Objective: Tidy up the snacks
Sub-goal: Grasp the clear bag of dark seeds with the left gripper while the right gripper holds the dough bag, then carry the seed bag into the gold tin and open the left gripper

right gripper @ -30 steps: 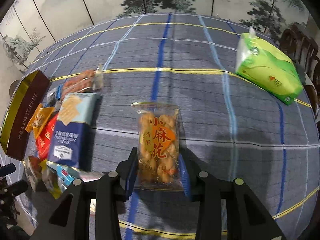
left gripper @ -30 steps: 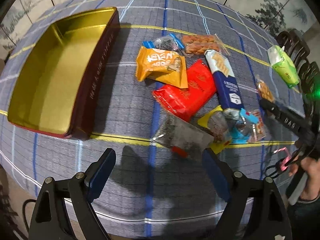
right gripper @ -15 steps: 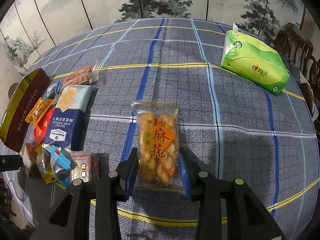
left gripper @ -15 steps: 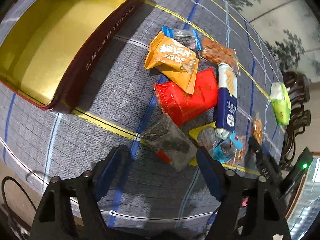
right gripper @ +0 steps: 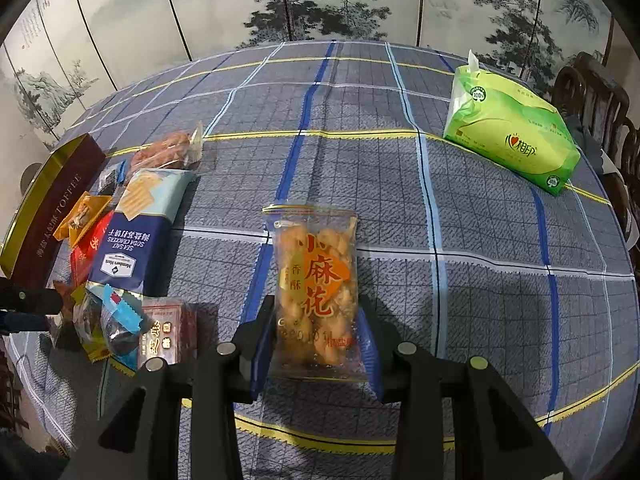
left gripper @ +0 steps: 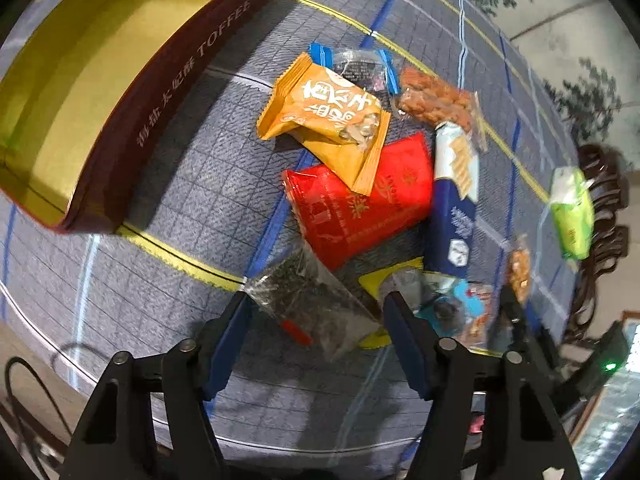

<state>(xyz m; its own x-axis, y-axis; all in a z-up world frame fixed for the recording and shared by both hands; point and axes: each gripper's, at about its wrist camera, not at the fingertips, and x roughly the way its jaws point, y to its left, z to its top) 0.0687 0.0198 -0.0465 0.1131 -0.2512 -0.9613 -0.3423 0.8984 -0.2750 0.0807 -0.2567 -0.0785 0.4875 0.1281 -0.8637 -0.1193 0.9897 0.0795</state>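
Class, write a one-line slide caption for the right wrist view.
Right gripper grips a clear fried-twist packet above the plaid tablecloth.

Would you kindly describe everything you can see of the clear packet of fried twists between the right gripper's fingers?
The packet of fried twists is a clear plastic bag with golden-brown twisted pieces inside, an orange label with red characters and a sealed flat top edge. It looks crinkly and glossy. It points away from the camera above the checked tablecloth; whether it rests on the cloth cannot be told. The right gripper is shut on its lower end, one blue pad on each long side. No other snack touches it.
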